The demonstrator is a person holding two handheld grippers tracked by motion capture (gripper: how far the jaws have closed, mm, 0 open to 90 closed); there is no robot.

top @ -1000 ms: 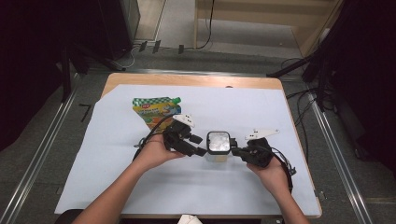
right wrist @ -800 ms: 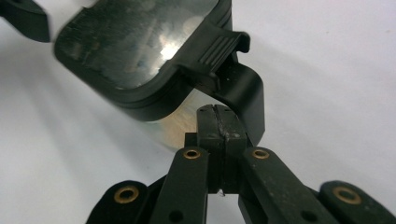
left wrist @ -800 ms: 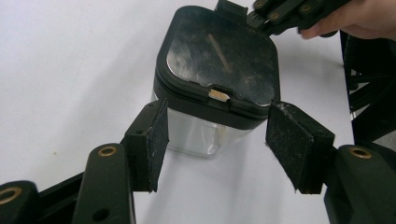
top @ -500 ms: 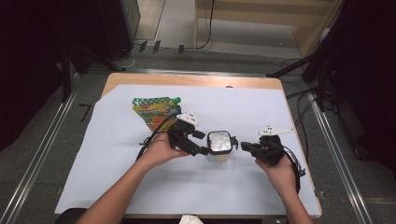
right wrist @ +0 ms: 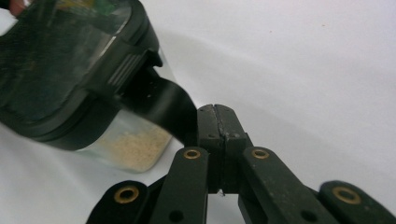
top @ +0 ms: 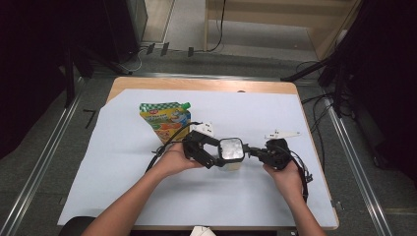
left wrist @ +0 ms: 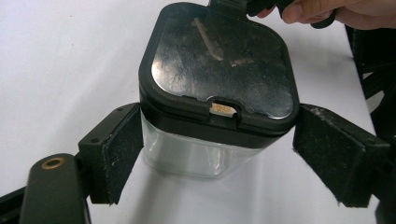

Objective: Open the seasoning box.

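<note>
So, left gripper point(left wrist: 212, 154) just spread wide, container point(left wrist: 217, 98) flanked, untouched | right gripper point(right wrist: 215, 122) clamped shut, held level at lid flap point(right wrist: 163, 105)

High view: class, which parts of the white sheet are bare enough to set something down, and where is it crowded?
Bare: the sheet right of the juice pouch up to the far edge, and the near left corner beside the left forearm. Crowded: the middle, where the lidded container sits between the left hand-held gripper and the right hand-held gripper.

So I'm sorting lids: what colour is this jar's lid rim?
Black lid rim, clearest in left gripper view.
</note>
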